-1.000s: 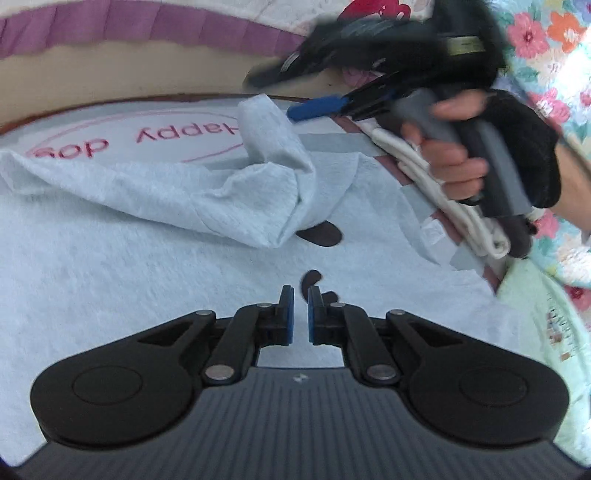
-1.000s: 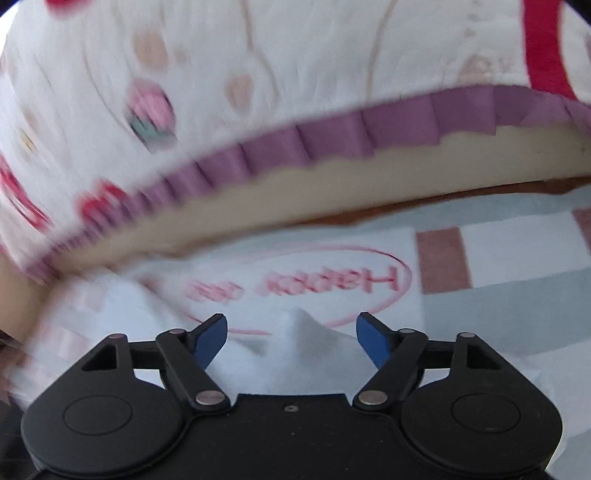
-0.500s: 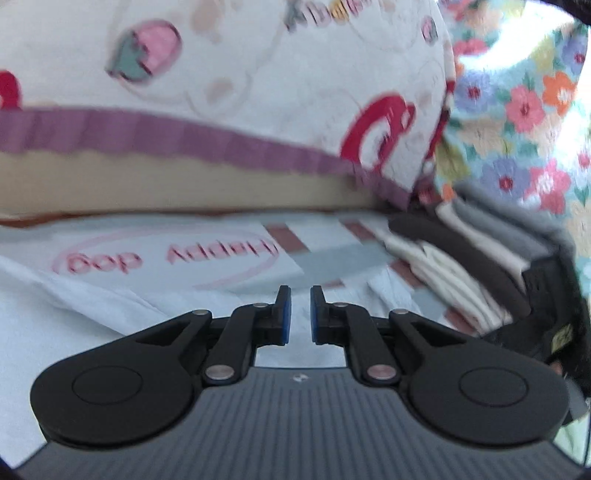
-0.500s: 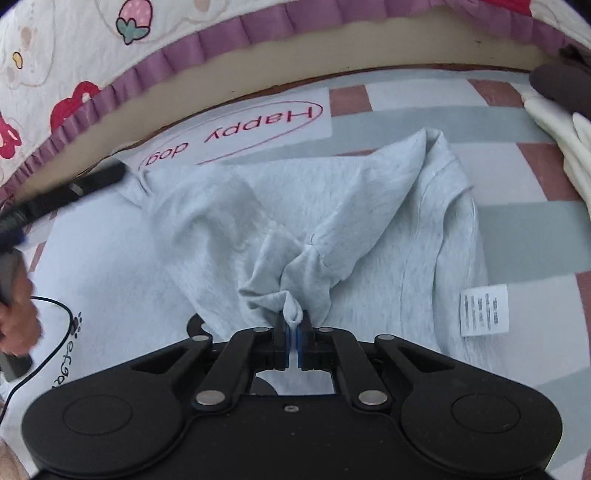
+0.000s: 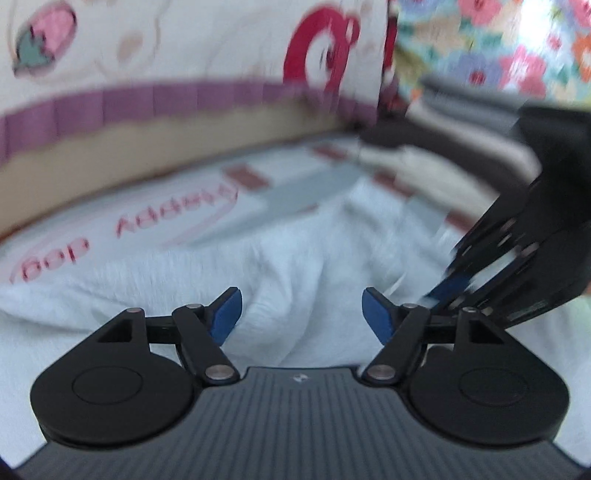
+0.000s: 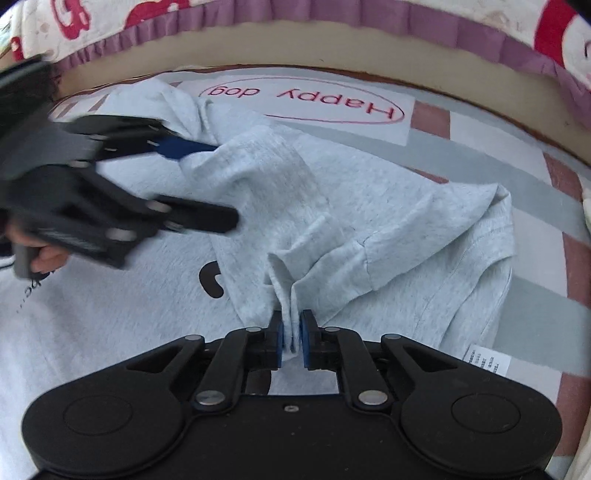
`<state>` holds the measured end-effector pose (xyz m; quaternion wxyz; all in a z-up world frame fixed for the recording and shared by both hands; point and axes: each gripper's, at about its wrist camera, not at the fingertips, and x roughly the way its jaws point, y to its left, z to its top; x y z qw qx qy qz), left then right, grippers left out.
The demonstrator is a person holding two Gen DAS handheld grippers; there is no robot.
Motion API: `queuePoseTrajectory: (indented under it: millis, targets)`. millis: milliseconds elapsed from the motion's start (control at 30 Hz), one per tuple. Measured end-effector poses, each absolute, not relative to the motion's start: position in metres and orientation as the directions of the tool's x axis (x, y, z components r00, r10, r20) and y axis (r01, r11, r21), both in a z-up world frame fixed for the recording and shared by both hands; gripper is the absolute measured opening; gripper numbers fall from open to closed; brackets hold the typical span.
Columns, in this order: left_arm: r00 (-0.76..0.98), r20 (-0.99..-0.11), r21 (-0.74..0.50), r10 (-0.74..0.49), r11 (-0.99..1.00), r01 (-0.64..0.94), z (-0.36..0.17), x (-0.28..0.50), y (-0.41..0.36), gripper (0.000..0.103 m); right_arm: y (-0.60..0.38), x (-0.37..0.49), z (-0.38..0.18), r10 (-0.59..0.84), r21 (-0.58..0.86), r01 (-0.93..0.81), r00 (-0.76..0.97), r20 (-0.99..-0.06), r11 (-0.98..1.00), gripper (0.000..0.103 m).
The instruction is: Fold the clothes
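The mat (image 6: 491, 206) with its grey and red blocks and the "Happy dog" print lies under everything, running up to the frilled bed edge (image 6: 332, 22) at the back. On it my grey sweatshirt (image 6: 369, 206) is spread out but far from neat: the body lies mostly flat, while one sleeve (image 6: 317, 240) is drawn across the chest in a rumpled ridge, and the care tag (image 6: 487, 360) shows at the lower edge. I judge the fold barely begun: one sleeve is coming in, the other side and the crosswise folds are all left to do. A stack of folded clothes (image 5: 424, 162), blurred, sits off to the side in the left view.

My right gripper (image 6: 291, 339) pinches the cuff end of that sleeve between its blue pads, though its jaws are starting to part, so the hold is loosening. My left gripper (image 5: 301, 317) is opening, its jaws standing apart over a fold of the cloth without pressing on it.
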<state>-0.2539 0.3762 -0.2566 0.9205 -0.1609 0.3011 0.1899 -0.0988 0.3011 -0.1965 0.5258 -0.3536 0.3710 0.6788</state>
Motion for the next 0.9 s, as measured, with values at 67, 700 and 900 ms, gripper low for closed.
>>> queuePoseTrajectory:
  millis: [67, 700, 900]
  targets:
    - [0.734, -0.639, -0.178, 0.231, 0.884, -0.432, -0.258, -0.245, 0.387, 0.004, 0.301, -0.102, -0.192, 0.472, 0.088, -0.970, -0.188, -0.862, -0.226, 0.002]
    - [0.619, -0.591, -0.030, 0.517, 0.753, -0.657, -0.234, -0.212, 0.460, 0.066, 0.330, 0.038, -0.185, 0.677, 0.219, -0.901, 0.104, -0.729, 0.375, 0.053]
    - [0.497, -0.698, -0.049, 0.515, 0.659, -0.751, -0.262, -0.221, 0.487, 0.066, 0.342, 0.037, -0.207, 0.665, 0.307, -0.882, 0.010, -0.747, 0.358, 0.066]
